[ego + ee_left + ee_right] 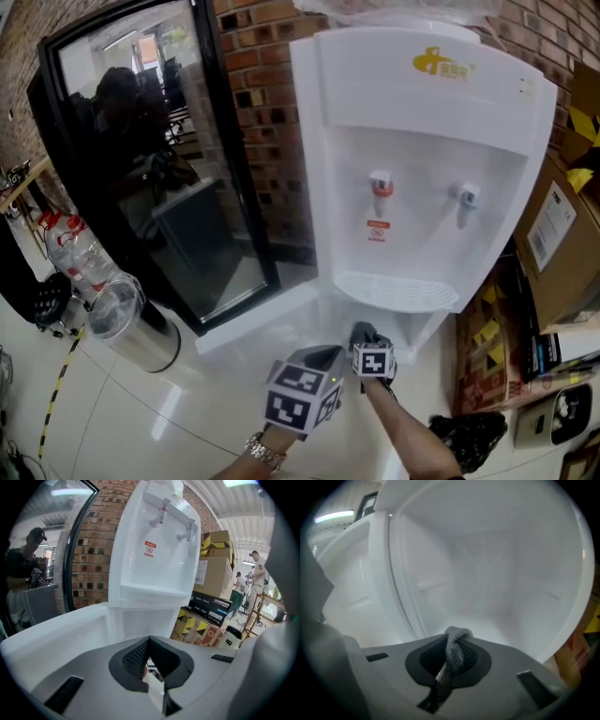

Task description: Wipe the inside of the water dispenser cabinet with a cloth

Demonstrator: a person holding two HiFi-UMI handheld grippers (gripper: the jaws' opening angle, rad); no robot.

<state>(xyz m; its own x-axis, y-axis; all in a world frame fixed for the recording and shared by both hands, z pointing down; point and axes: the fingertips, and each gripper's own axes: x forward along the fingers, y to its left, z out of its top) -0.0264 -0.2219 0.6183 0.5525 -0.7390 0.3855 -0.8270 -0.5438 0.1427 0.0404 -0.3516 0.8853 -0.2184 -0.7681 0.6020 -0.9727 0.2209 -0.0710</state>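
Right gripper view: grey cloth (453,649) pinched between its jaws.

The cloth (457,641) shows only as a twisted grey fold between the right gripper (451,660) jaws. Its remainder runs back behind the jaws, out of sight. Ahead of the jaws, the cabinet (497,573) back wall is hazy. In the head view, the water dispenser (422,169) body hides the cabinet interior and the jaws.

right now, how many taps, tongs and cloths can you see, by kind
taps: 2, red tap and blue tap
tongs: 2, left tongs and right tongs
cloth: 1, gripped in the right tongs
total: 5
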